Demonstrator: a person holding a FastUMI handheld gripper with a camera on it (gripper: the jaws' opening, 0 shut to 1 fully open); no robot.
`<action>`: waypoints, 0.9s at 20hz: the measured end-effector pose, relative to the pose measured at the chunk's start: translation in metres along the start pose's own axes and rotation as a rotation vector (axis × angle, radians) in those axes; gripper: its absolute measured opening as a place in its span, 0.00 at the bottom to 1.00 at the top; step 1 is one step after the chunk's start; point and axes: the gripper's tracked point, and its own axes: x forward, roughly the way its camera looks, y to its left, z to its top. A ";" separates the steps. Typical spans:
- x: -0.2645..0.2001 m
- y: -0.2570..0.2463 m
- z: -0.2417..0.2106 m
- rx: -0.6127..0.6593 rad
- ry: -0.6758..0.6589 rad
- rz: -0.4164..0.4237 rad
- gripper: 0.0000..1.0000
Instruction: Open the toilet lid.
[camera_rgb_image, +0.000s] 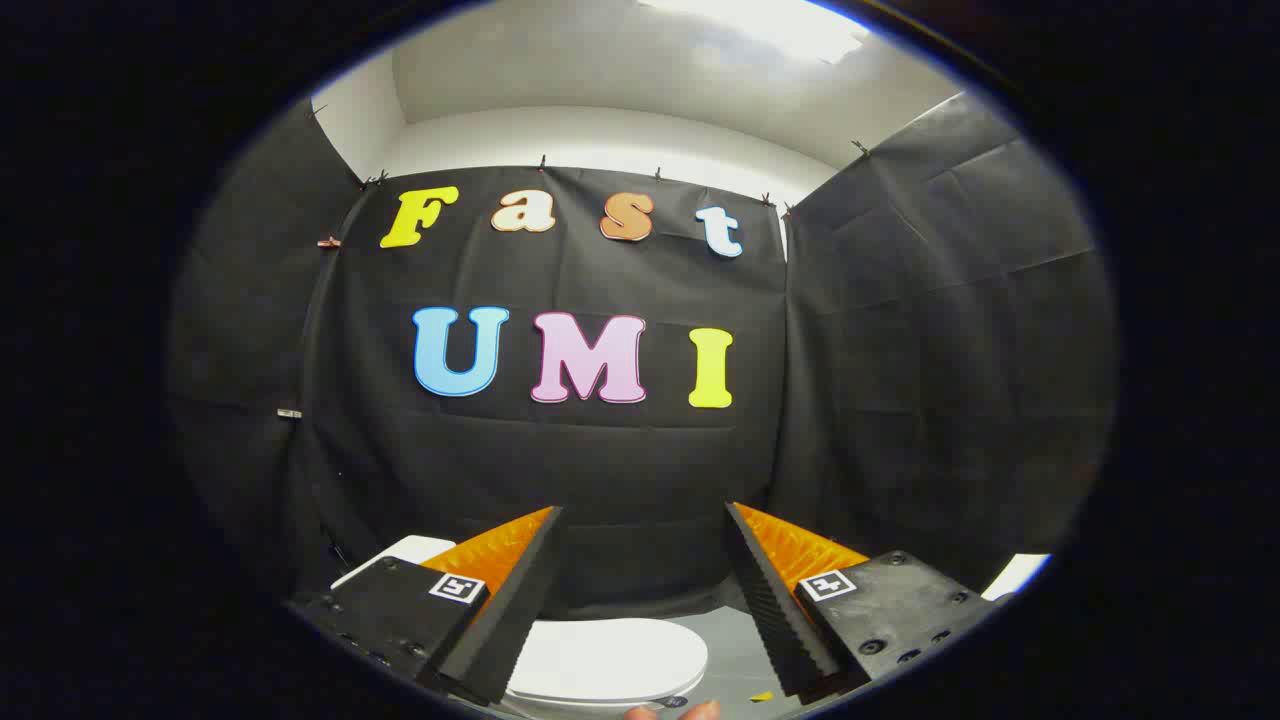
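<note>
A white toilet lid (605, 655) lies flat and closed, low down between my two fingers and below their tips. My gripper (645, 520) stands open above it, with a wide gap and nothing held; the fingertips point at the black cloth wall beyond. The lid's rounded front edge faces toward me. Its rear part is hidden behind the left finger (510, 600).
Black cloth walls (620, 460) close in the booth ahead and on both sides. A white object (400, 552) shows behind the left finger, another white edge (1015, 575) at the right. Grey floor (735, 650) lies beside the toilet. Fingertips of a hand (675, 712) show at the bottom.
</note>
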 end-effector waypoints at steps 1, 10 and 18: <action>0.000 0.000 0.000 -0.001 -0.001 0.004 0.98; 0.001 -0.002 0.001 0.003 -0.017 0.004 0.98; 0.003 0.000 0.001 -0.003 -0.015 0.007 0.98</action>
